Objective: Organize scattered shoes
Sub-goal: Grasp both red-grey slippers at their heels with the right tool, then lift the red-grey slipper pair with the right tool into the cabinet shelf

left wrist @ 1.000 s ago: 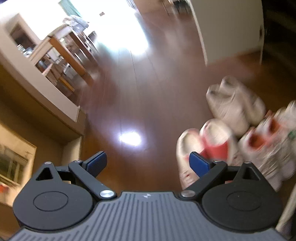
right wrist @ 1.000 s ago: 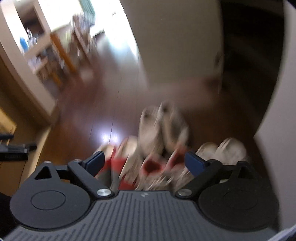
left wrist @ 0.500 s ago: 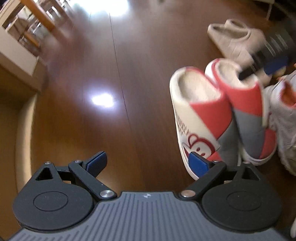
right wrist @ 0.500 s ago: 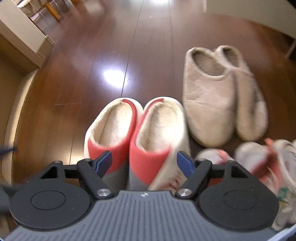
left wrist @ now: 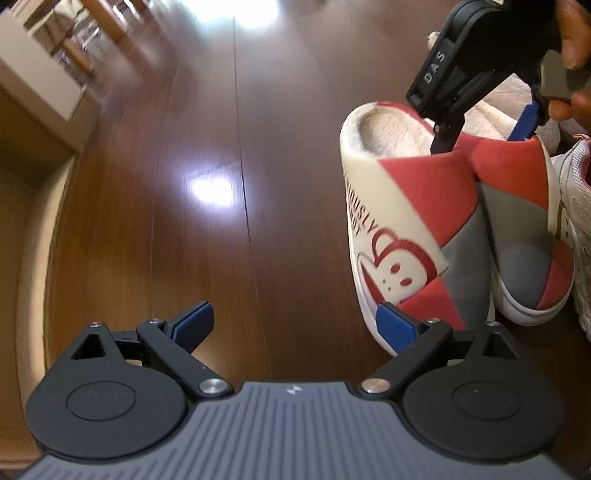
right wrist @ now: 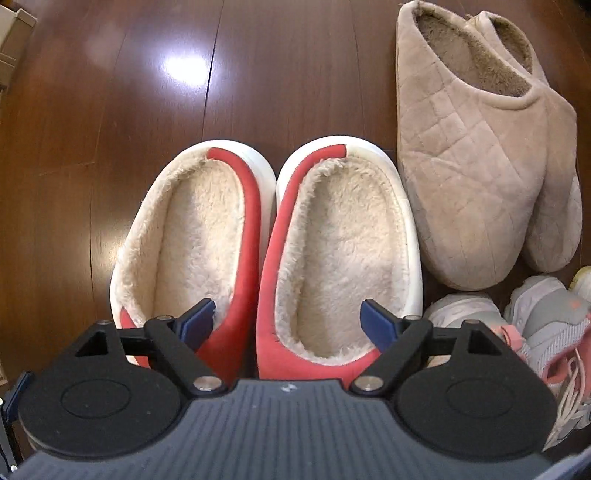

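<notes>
**Fingers over the red slippers**

We see a pair of red slippers (right wrist: pixel 266 251) side by side and touching on a glossy dark wood floor (right wrist: pixel 92 147). Each has a white rubbery rim, a red and grey upper and a cream fleece lining. Just beside them lies a beige pair (right wrist: pixel 480 155) of quilted plush, one slipper overlapping the other. Grey mesh sneakers (right wrist: pixel 543 332) with pink trim sit near that pair.

Our right gripper (right wrist: pixel 288 317) points down at the red pair. Its blue-padded fingers stand spread and have just been opening; one tip shows over each slipper's opening, and the inner walls lie between them. We cannot tell whether the pads touch.

Our left gripper (left wrist: pixel 295 321) has its fingers spread over bare floor. The nearer red slipper's toe lies just beyond its right finger (left wrist: pixel 395 325).

Only the left view shows the printed cartoon face and lettering on the uppers, and the right gripper from outside in a hand (left wrist: pixel 572 33). Only the right view shows the linings in full.
</notes>
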A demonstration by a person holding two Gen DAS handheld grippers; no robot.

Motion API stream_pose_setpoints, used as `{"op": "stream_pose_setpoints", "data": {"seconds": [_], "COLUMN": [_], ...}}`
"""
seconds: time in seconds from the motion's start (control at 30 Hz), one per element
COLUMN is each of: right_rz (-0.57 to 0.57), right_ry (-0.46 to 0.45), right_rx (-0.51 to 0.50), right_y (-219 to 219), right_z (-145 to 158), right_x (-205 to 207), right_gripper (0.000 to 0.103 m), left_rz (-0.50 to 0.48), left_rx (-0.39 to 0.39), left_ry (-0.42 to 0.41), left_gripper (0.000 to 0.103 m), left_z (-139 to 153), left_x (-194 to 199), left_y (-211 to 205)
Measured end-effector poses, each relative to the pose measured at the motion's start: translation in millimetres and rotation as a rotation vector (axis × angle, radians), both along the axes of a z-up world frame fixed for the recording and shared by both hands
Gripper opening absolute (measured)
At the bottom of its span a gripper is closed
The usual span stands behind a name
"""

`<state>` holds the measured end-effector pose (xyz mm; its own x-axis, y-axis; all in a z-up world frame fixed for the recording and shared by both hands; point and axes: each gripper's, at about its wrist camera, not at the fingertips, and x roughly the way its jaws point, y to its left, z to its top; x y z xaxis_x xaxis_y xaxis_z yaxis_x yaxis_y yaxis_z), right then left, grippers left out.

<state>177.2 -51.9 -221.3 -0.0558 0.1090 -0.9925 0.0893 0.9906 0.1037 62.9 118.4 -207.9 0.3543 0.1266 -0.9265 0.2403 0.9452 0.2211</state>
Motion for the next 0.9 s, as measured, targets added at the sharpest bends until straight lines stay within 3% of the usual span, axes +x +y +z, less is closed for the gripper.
{"op": "stream_pose_setpoints", "data": {"seconds": [0.13, 0.17, 0.2, 0.27, 0.33, 0.53, 0.7, 0.77, 0.9], "right_rz": [-0.023, -0.022, -0.022, -0.026, 0.018, -0.148, -0.377, -0.457, -0.563], "right_ry": [0.065, 0.065, 0.065, 0.06, -0.002, -0.189, -0.346, -0.407, -0.492], "right_rx": [0.061, 0.075, 0.089, 0.073, 0.072, 0.231, 0.348, 0.38, 0.4], "right_y": [7.0, 8.4, 9.8, 10.7, 14.5, -21.3, -70.2, -91.7, -123.4], "right_z": [-13.0, -14.7, -16.4, -16.4, -10.3, 30.1, 72.3, 84.3, 88.8], "right_x": [0.3, -0.5, -1.3, -3.6, -13.4, -52.2, -61.4, -55.6, -37.5], "right_gripper": [0.068, 0.048, 0.039, 0.031, 0.026, 0.023, 0.023, 0.023, 0.023], "left_rz": [0.002, 0.001, 0.002, 0.011, 0.028, 0.068, 0.094, 0.035, -0.23], "left_rx": [0.0, 0.001, 0.004, 0.006, 0.008, 0.023, 0.019, 0.025, 0.049], "left_ry": [0.016, 0.016, 0.015, 0.019, 0.024, -0.057, -0.152, -0.19, -0.285], "left_gripper": [0.096, 0.096, 0.096, 0.096, 0.096, 0.096, 0.096, 0.096, 0.096], "left_z": [-0.5, 0.5, 1.0, 1.3, 2.4, 28.0, 53.8, 59.1, 67.8], "left_x": [-3.4, -4.6, -5.6, -6.0, -6.4, -17.0, -10.8, -2.6, 26.8], "left_y": [0.8, 0.4, 0.4, 0.7, 1.4, 11.9, 15.3, 1.5, -58.9]}}
